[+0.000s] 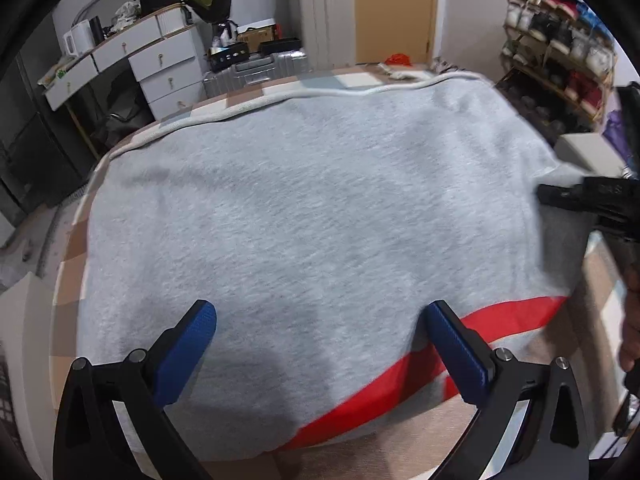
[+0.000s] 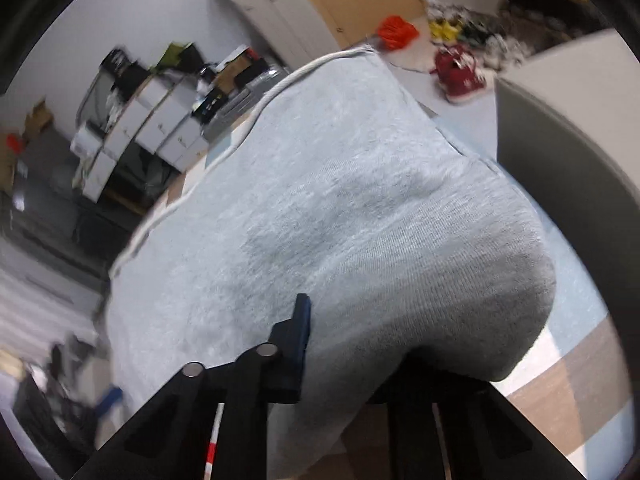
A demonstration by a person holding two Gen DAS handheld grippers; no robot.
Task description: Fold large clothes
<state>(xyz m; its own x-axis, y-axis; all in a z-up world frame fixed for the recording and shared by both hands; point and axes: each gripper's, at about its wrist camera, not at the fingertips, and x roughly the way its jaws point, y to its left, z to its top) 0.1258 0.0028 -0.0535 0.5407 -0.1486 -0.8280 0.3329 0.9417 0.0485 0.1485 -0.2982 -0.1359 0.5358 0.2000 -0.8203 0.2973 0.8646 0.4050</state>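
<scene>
A large grey sweatshirt with a red band lies spread flat on a checked bed. The left hand-held gripper hovers over its near hem at six o'clock, jaws wide apart, holding nothing. The right hand-held gripper is clamped on the cloth's edge at three o'clock. The first fold looks begun; next, the left must likely grip too.
</scene>
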